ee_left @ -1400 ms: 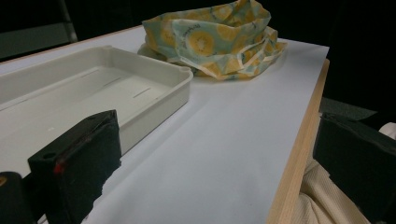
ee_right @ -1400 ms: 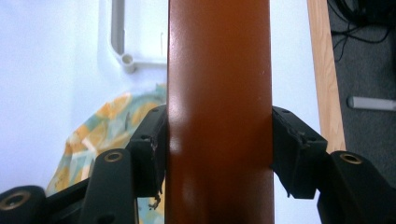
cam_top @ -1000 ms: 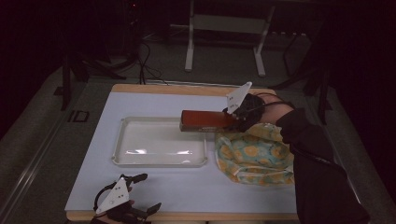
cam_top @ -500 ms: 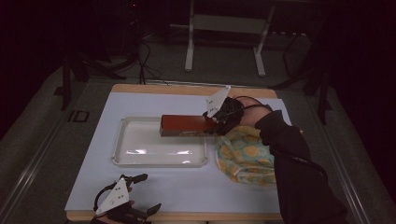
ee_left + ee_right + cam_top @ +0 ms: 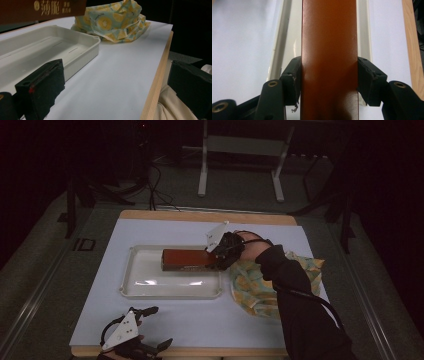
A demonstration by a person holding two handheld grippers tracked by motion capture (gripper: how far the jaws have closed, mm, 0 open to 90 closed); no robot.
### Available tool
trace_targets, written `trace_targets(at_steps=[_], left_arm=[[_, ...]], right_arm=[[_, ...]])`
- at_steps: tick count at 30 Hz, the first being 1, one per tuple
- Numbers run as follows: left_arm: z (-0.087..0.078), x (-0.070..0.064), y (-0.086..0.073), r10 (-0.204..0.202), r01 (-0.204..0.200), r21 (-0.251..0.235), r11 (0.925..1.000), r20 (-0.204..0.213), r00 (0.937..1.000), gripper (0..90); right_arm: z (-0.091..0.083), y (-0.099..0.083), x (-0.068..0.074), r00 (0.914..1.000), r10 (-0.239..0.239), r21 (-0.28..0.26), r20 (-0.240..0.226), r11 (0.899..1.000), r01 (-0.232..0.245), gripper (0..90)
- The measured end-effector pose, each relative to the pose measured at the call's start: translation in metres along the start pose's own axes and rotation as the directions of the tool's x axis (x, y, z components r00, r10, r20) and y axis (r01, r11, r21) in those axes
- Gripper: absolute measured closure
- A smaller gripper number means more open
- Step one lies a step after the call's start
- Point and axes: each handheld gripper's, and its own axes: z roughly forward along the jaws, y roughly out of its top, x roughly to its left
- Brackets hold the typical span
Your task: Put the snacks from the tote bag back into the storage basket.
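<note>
Left claw (image 5: 150, 342) sits at the near edge of the table (image 5: 165, 322), partly cut off by the bottom of the high view; the hand under it is mostly hidden. Its jaws stand spread, nothing between them. In the left gripper view one black foam-like pad is blunt and chipped at the corner, the other overhangs the wooden table edge above a ribbed cream fabric (image 5: 172, 107). Table top: smooth pale sheet over a wood board, the wood showing as a strip along the near and far edges. Open surface lies between the left claw and the tray.

Tray (image 5: 145, 285): shallow, rectangular, off-white plastic, rounded corners, raised rim, glossy floor with faint slots. Its left and near parts are bare.

Box (image 5: 187, 259): long, flat, red-brown, satin finish; gold characters on one side, legible in the left gripper view but cut off at the top. It hangs above the right far part of the tray, its right end reaching the tray's right rim; whether it touches the tray floor I cannot tell. Right claw (image 5: 220, 257) pinches the box's right end, pads pressed flat on both long sides in the right gripper view. Box's near end is cut off there.

Cloth (image 5: 260, 285): crumpled, pale blue with yellow citrus print, just right of the tray, partly hidden by the dark sleeve (image 5: 295, 305).
</note>
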Motion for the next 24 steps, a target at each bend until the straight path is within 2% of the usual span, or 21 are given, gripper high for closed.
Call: trace_targets(at_steps=[7, 13, 24], left_arm=[[0.0, 0.0, 0.0, 0.0, 0.0, -0.003, 1.0, 0.003, 1.0, 1.3], [0.0, 0.0, 0.0, 0.002, -0.002, -0.004, 1.0, 0.005, 1.0, 1.3], [-0.001, 0.0, -0.001, -0.002, 0.003, -0.009, 1.0, 0.008, 1.0, 1.3]], right_arm=[[0.025, 0.0, -0.002, 0.9998, 0.017, 0.016, -0.009, 1.0, -0.017, 43.0], [0.047, -0.005, -0.004, 0.9981, 0.057, 0.049, -0.022, 0.997, -0.056, 43.0], [0.072, -0.013, -0.002, 0.9982, 0.047, 0.094, -0.036, 0.995, -0.043, 42.9]])
